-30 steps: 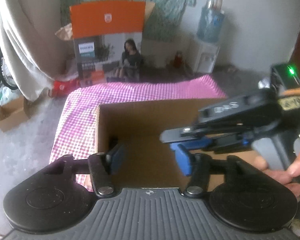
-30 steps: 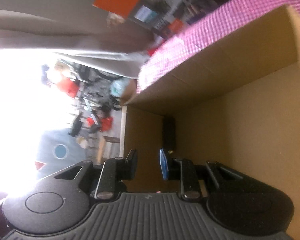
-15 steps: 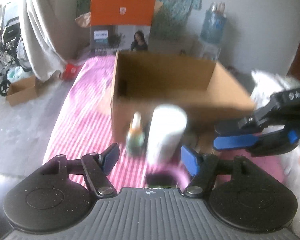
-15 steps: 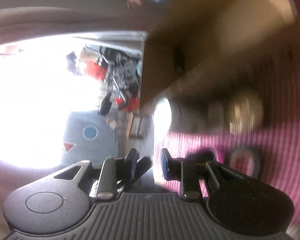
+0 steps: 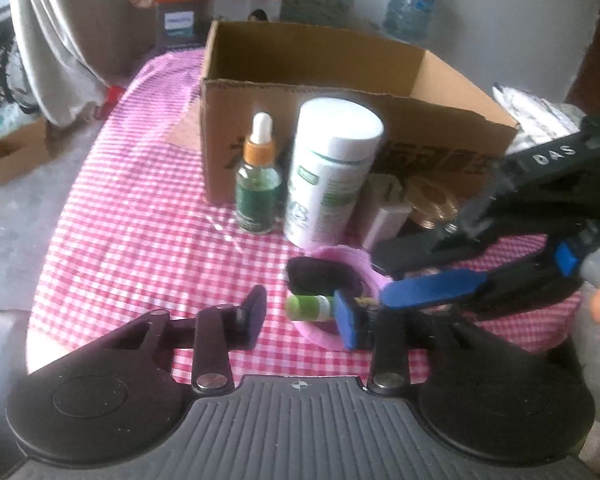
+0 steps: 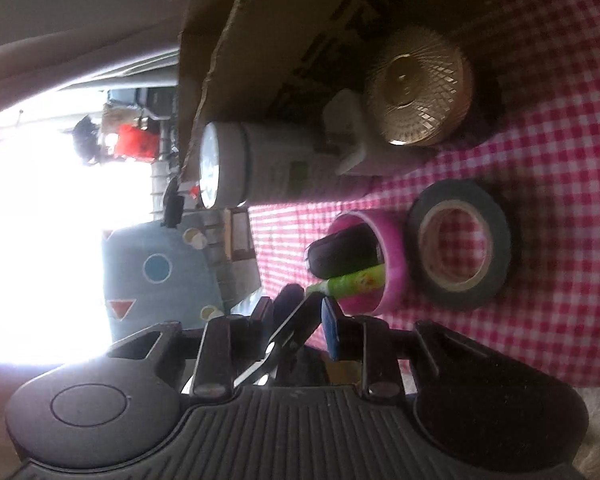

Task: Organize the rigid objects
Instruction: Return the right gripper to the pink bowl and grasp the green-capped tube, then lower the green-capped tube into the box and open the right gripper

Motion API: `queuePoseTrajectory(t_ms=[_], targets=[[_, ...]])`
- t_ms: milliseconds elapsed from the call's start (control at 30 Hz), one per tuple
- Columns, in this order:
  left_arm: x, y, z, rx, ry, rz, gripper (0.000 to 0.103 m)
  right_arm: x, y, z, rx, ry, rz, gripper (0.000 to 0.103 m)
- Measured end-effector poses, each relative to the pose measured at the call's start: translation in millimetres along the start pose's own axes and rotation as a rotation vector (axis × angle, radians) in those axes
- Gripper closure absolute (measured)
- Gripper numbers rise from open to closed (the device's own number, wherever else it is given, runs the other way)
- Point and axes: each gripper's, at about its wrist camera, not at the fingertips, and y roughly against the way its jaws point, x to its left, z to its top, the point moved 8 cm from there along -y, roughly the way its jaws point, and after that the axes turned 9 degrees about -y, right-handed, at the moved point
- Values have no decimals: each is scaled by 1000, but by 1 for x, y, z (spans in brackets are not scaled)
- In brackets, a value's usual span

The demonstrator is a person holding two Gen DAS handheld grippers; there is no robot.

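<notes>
Left wrist view: left gripper (image 5: 300, 316) closing, jaws apart, nothing pressed between; right gripper (image 5: 416, 276) reaching in from the right over the cup, jaws opening, grip unclear. Nearest, one pink cup (image 5: 352, 264) on the checked cloth (image 5: 140, 240), holding one black item and one green tube (image 5: 308, 307). One roll of dark tape (image 6: 460, 244) beside it. Beyond, one dropper bottle (image 5: 258, 184), green glass with an orange collar; one white canister (image 5: 332, 172); one gold woven ball (image 6: 418, 88). Farthest, one open cardboard box (image 5: 260, 92).
</notes>
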Motion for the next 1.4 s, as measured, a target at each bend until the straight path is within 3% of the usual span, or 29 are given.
queuePoseTrajectory(t_ms=[133,400,633,933,1100,1400], targets=[[-3,1,-4,7,-16,-26,80,-3,-6,4,-22,-7,-16,64],[-23,18,-24,9,-53,-98,83,-9,-10,15,-46,2,-63,64],[-24,8,-20,29,-39,-149,85,-11,-14,15,-47,34,-133,64],[-31,-8,-14,74,-52,-146,85,-5,-23,18,-56,81,-185,65],[-32,-20,-11,96,-44,-138,85,-3,-27,18,-65,94,-194,73],[-37,-16,-6,68,-78,-119,88,-8,-13,18,-84,91,-137,85]])
